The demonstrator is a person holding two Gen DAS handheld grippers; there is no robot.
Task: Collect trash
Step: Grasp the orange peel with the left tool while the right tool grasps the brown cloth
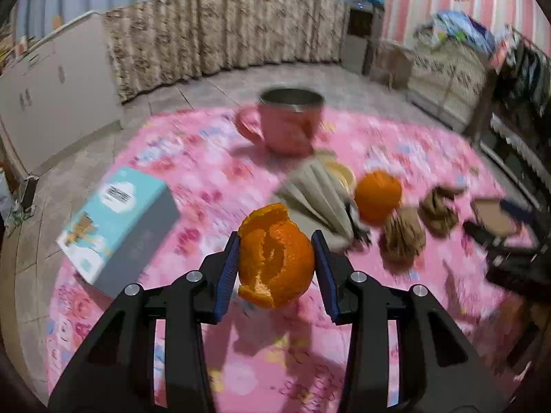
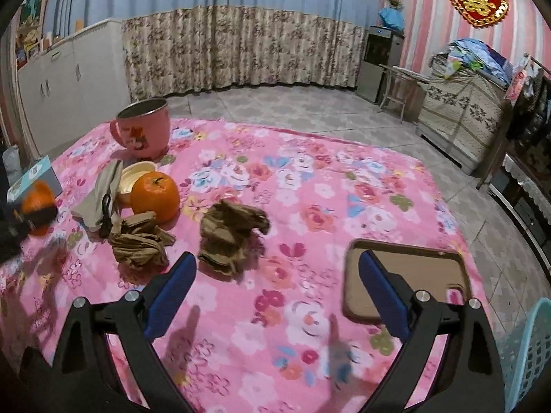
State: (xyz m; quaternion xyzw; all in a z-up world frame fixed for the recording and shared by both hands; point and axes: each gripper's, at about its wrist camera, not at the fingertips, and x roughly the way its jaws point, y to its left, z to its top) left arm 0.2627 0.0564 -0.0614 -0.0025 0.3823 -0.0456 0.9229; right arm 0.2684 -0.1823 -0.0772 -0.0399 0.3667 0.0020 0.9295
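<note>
Peel clamped in our left gripper [image 1: 275, 258], right gripper [image 2: 277, 282] spread wide w/ nothing between its pads.

We see the orange peel [image 1: 275, 258] pinched between both blue pads [image 1: 229, 272], lifted off the pink floral surface [image 1: 206, 179], its shadow falling below; in the right wrist view the same peel sits at far left [image 2: 38, 206]. Two crumpled brown paper wads [image 2: 139, 244] [image 2: 230, 237] lie just ahead of the right gripper, the nearer one close to its left pad, not touching. A whole orange [image 2: 155, 194] sits behind the left wad, beside a folded cloth [image 2: 100, 196] and a pale lid [image 2: 136, 173]; pink mug [image 2: 143, 130] further back. Brown tray [image 2: 423, 268] lies behind the right pad, teal basket [image 2: 530, 354] at the right edge. Blue box [image 1: 117, 220] is left of the peel, apart.
</note>
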